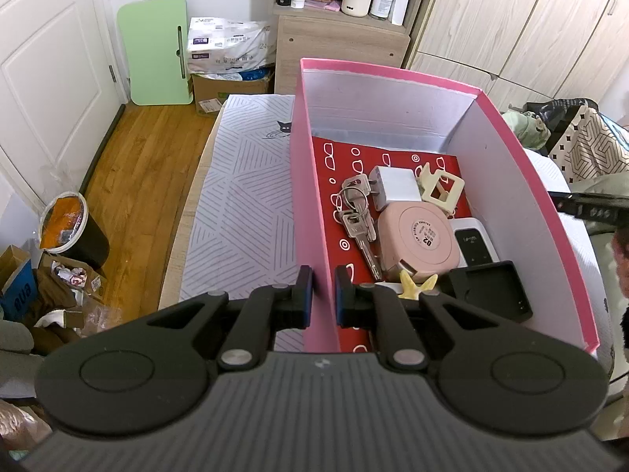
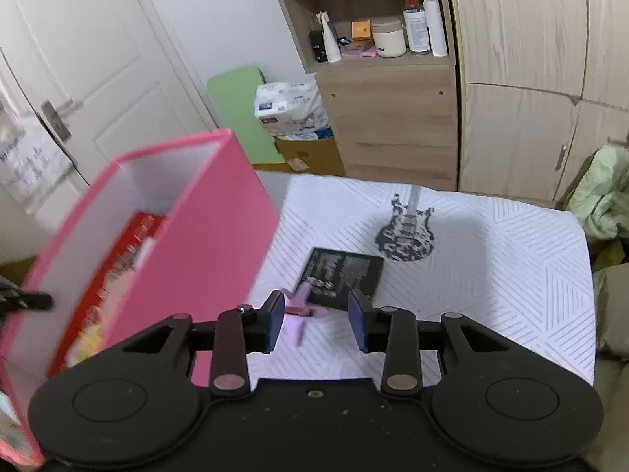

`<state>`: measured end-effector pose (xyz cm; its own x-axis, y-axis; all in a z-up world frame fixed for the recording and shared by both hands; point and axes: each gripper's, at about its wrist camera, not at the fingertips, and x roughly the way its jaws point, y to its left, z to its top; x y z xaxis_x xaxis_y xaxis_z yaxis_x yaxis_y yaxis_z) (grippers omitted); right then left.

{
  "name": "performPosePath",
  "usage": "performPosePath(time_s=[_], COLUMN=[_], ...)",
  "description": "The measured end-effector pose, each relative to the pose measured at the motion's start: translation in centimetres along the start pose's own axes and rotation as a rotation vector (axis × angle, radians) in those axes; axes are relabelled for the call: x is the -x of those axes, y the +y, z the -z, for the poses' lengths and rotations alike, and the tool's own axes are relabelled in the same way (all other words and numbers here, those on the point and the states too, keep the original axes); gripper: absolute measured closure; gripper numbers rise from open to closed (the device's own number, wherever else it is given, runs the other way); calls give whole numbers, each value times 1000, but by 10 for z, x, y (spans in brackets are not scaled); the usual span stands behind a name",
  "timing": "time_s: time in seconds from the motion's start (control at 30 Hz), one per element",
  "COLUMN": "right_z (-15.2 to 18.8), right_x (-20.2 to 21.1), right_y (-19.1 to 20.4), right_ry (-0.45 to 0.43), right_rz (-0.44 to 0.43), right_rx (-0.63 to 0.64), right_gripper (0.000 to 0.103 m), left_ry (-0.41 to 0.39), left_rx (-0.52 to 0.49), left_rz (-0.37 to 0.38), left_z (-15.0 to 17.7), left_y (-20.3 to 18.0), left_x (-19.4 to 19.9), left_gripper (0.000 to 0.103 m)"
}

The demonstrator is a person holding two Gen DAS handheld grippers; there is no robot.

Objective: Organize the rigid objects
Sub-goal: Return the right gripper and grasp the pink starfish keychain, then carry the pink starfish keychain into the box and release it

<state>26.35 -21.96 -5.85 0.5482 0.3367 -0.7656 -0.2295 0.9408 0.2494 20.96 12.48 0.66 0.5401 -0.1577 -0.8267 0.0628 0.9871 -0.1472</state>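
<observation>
The left tongs [image 1: 323, 291] pinch the near left wall of the pink box [image 1: 310, 196], one pad outside and one inside. The box stands on a surface covered by a pale cloth with grey line patterns [image 1: 243, 212]; whether that surface is a worktop or a bed cannot be told. On the box's red patterned floor lie a bunch of keys [image 1: 355, 212], a white plug adapter [image 1: 395, 188] just right of them, a cream plastic clip [image 1: 442, 190] against the far right, a round pink case [image 1: 422, 242] in the middle, a white device with a dark screen [image 1: 473, 242] to its right, a black square case [image 1: 489, 291] in the near right corner, and a small yellow piece [image 1: 414, 285] at the near edge, partly hidden by the tongs. The right tongs [image 2: 316, 320] are spread, with nothing between the pads, and hang over the cloth to the right of the box [image 2: 220, 228], which is blurred in this view. Just beyond them on the cloth lie a pink clip [image 2: 300, 301] and, touching its far right side, a black printed card [image 2: 344, 279]. Farther off, a guitar print [image 2: 409, 228] marks the cloth, and a wooden cabinet [image 2: 389, 126] stands behind.
</observation>
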Motion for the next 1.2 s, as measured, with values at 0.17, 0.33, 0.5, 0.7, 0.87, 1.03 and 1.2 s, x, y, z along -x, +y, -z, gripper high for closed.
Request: performPosePath(time_s=[0.17,0.33,0.5,0.7,0.87,1.03,1.2], right_z=[3,5,13,20,21,24,23], right_x=[-17,-37,-40,-37,-25,-13,9], right_y=[4,1,17,27,23,16,17], right_ry=[0,24,-4,-56,-82,-83,-117], right_rz=[50,39,57,99,51,39,48], right_rx=[83,39,75,83,26,-25,-27], right_gripper=[42,36,35,43,82,88,88], left_ry=[0,0,-1,0,-1,-1,0], left_rx=[4,3,-3,-1,6,9,12], left_rz=[1,-1,-7,-5,0,3,5], left_z=[0,0,0,0,0,0,0], left_y=[0,0,-1,-1,0,0,1], left_x=[0,0,1,0,1,1,1], left_gripper=[92,93,93,93,93,92,92])
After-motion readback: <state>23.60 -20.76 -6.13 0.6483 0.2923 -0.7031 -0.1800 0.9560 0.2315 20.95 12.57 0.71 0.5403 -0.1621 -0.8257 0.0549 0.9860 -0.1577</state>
